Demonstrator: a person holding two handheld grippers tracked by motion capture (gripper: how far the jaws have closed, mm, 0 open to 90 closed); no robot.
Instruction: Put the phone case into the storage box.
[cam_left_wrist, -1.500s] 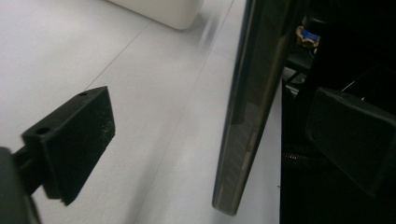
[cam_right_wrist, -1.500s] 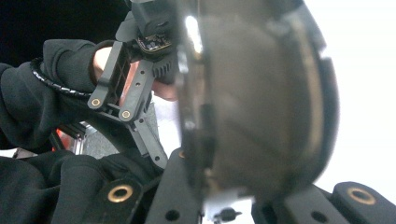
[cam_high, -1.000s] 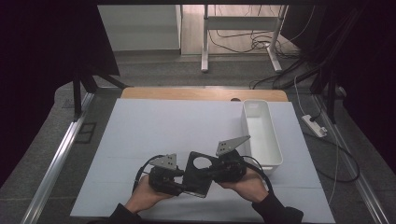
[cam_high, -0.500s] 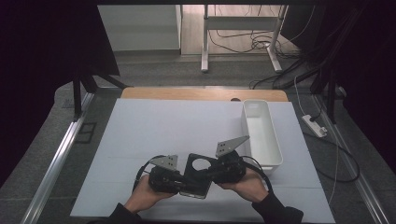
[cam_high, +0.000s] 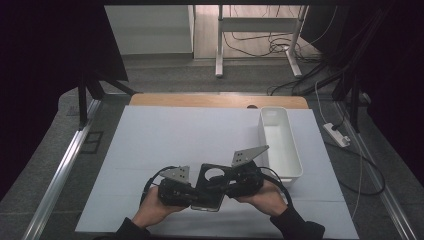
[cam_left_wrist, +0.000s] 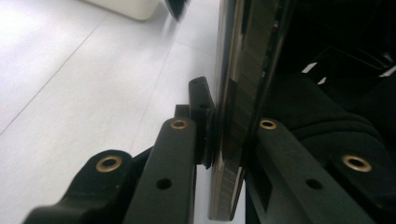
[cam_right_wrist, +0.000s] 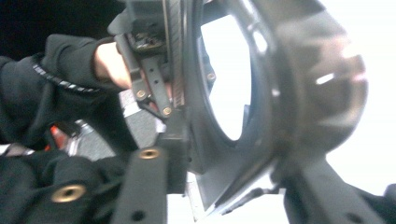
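A flat black plate with a round hole (cam_high: 212, 186) hangs just above the white table near its front edge, held between both grippers. My left gripper (cam_high: 194, 193) is shut on the plate's left edge. In the left gripper view the jaws (cam_left_wrist: 219, 128) clamp the thin plate edge (cam_left_wrist: 236, 88). My right gripper (cam_high: 231, 185) grips the plate's right side. In the right gripper view the jaws (cam_right_wrist: 224, 163) close on the black plate (cam_right_wrist: 270, 116) beside its round opening, with the other hand (cam_right_wrist: 109, 65) beyond.
A long white bin (cam_high: 280, 145) stands at the right of the white table top (cam_high: 190, 135), close behind my right gripper. A wooden strip (cam_high: 215, 101) edges the table's far side. Metal rails run along both sides.
The plate has tipped and turned slightly between the two grippers. Both hands stay in nearly the same spot near the front edge.
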